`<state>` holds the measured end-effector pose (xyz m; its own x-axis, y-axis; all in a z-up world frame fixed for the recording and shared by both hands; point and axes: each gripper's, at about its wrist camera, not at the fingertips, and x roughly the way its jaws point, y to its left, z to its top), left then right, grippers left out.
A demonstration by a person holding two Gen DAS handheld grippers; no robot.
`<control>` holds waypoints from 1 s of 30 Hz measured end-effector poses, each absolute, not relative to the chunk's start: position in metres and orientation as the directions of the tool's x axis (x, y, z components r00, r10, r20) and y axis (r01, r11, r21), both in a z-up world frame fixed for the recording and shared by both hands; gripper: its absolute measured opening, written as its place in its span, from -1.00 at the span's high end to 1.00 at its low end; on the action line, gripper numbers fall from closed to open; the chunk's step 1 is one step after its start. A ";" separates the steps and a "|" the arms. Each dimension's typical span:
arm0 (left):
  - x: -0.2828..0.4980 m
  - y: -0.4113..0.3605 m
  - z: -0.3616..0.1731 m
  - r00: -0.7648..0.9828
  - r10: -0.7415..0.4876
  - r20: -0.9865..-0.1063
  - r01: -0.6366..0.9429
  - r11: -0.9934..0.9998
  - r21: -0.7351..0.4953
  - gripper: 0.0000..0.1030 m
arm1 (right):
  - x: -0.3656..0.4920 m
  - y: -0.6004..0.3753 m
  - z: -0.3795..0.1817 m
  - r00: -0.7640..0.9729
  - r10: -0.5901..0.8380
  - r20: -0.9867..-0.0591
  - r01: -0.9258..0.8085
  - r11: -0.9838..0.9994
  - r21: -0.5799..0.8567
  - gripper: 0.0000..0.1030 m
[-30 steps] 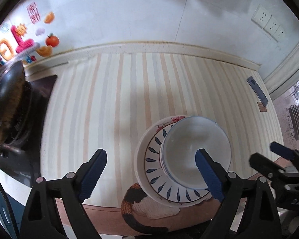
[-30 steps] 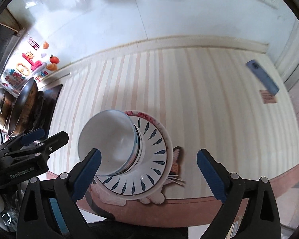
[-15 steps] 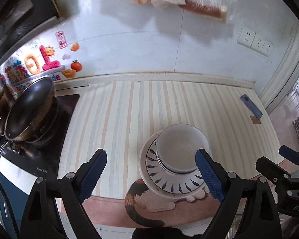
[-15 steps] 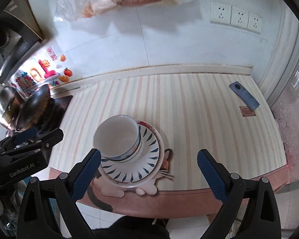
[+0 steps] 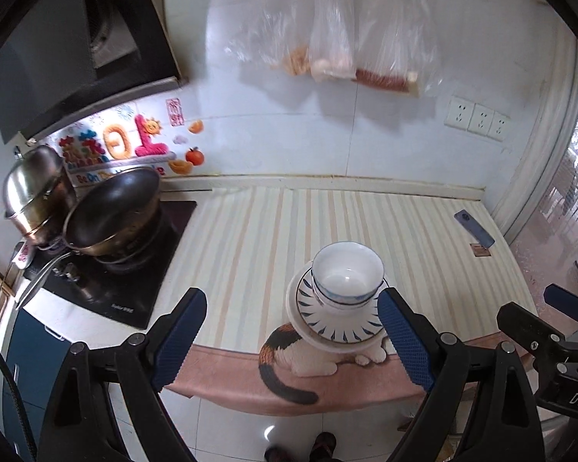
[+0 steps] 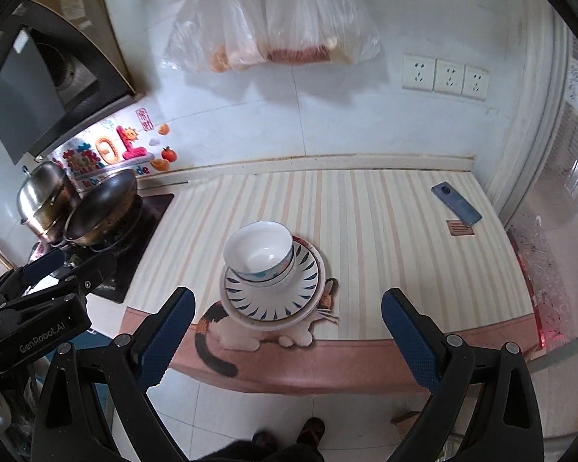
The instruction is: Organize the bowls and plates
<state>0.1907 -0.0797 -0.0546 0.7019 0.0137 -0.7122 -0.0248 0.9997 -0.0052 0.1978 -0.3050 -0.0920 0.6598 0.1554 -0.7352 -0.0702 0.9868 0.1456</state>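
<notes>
Two views, left wrist first: both tongs stand back from the counter [image 5: 327, 211], further off than a second ago, when the stack filled the lower frame.
Left tongs [image 5: 293, 331]: released, jaws spread wide, grasping nothing, hanging off the counter's front edge above the floor.
Stack in the left view: nested bowls [image 5: 346, 279] sit upright on the blue-leaf plate [image 5: 339, 321], which lies on a larger white plate at about 5 o'clock, near the front edge, over a cat print.
Right tongs, seen at 4 o'clock: only partly in view [image 5: 566, 308], clear of the stack.
Right wrist view, right tongs [image 6: 287, 331]: released too, jaws wide apart, empty, well back from the counter.
Stack in the right view: bowls [image 6: 259, 252] sit off-centre toward 10 o'clock on the plate [image 6: 273, 294], near the middle of the frame.
Left tongs here: at 9 o'clock [image 6: 46, 273], apart from the crockery.
Change: the views widen as both tongs pull up and away; the wall bags and sockets now show.
Meaning: judging by the untouched stack, the stacking looks finished and this is the retreat.
</notes>
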 end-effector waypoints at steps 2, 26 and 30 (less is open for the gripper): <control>0.175 -0.075 -0.048 0.710 0.009 -0.704 -0.027 1.000 -0.014 -0.77 | 0.175 -0.305 -0.082 0.683 0.137 -0.718 -0.055 0.989 0.136 -0.93; 0.004 -0.006 -0.013 0.769 0.013 -0.639 -0.033 0.999 -0.019 -0.77 | -0.029 -0.246 -0.033 0.764 0.101 -0.637 -0.037 0.993 0.113 -0.95; -0.007 -0.002 -0.011 0.772 0.008 -0.635 -0.030 0.999 -0.023 -0.77 | -0.043 -0.242 -0.026 0.774 0.097 -0.626 -0.042 0.994 0.103 -0.95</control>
<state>-0.0071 -0.0019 -0.0113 0.7721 0.0082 -0.6354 -0.0295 0.9993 -0.0229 -0.0429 -0.2419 -0.0258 0.7741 0.0975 -0.6255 -0.0419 0.9938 0.1031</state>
